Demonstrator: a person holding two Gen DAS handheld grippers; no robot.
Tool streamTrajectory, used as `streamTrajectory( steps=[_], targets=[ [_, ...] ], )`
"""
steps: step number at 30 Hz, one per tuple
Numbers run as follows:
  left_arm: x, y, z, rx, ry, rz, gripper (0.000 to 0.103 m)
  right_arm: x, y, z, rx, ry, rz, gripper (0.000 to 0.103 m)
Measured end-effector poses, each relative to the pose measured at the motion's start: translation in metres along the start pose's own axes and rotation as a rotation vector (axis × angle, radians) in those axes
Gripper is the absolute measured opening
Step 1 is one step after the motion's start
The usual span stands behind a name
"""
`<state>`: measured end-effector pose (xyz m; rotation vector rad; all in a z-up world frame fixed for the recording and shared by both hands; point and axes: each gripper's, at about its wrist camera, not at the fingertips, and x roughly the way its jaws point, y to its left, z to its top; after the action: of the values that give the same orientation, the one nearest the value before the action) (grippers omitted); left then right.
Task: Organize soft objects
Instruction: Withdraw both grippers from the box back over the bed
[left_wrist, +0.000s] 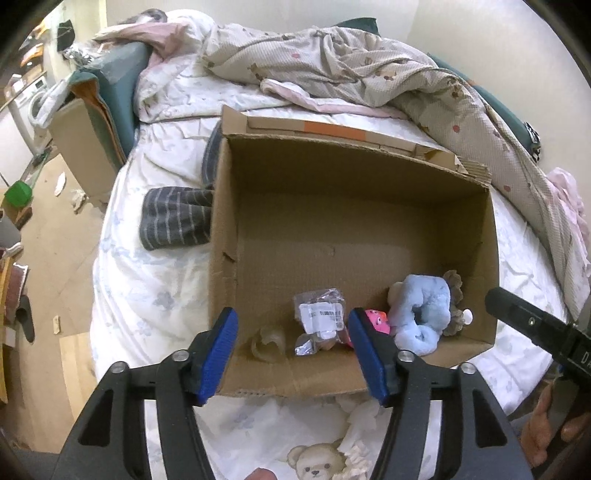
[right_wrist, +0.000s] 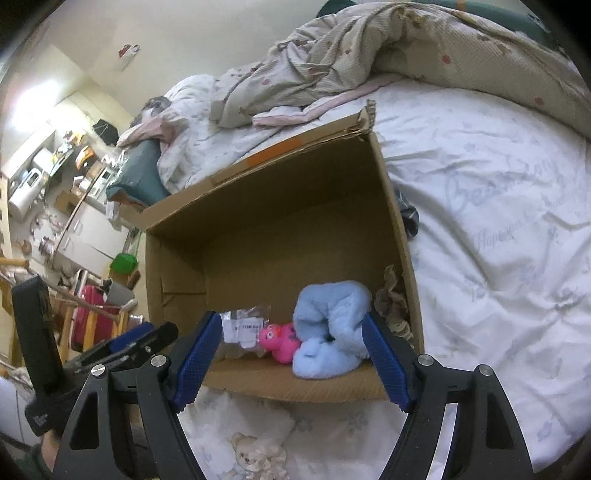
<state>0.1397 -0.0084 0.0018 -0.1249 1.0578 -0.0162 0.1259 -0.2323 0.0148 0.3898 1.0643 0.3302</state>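
Nearest the lenses, both tools hang above the front edge of the cardboard box (left_wrist: 332, 221) with nothing in them. The left gripper (left_wrist: 291, 354) has its jaws spread with only air between the blue pads, and the right gripper (right_wrist: 291, 363) stands wider still — a posture that, to my eye, fits tools that have finished a drop and now have nothing to carry.

The soft things lie where that would put them: bunched in the box's near right corner. The light blue plush (right_wrist: 328, 332) sits against the right wall, the pink toy (right_wrist: 279, 341) touches its left side, and a crinkled clear packet with a white label (left_wrist: 319, 317) lies just left of that. A beige frilly piece (right_wrist: 391, 299) is wedged between the blue plush and the wall. The rest of the box floor is bare, so I judge there is room for more.

The box rests on a bed with a white printed sheet (right_wrist: 498, 221). A striped grey garment (left_wrist: 177, 218) lies just beside the box's left wall — probably 1 candidate for sorting. Beyond, a rumpled beige quilt (left_wrist: 351, 62) heaps along the far side. Past the bed, a cluttered floor with a green container (left_wrist: 16, 194).
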Motion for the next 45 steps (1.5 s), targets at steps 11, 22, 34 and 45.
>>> streamTrajectory(
  steps=[11,22,34,45],
  targets=[
    [-0.024,0.008,-0.024,-0.022,0.003,0.028,0.086,-0.013,0.001,-0.020,0.011,0.024,-0.017,0.083],
    [-0.029,0.016,-0.060,-0.042,0.067,0.059,0.089,-0.016,0.002,-0.054,0.032,0.089,0.018,0.083],
    [-0.020,0.036,-0.085,-0.100,0.151,0.065,0.089,0.046,0.008,-0.100,0.062,0.400,0.063,0.083],
    [-0.014,0.043,-0.094,-0.093,0.180,0.076,0.089,0.114,0.023,-0.100,-0.019,0.494,-0.062,0.045]
  ],
)
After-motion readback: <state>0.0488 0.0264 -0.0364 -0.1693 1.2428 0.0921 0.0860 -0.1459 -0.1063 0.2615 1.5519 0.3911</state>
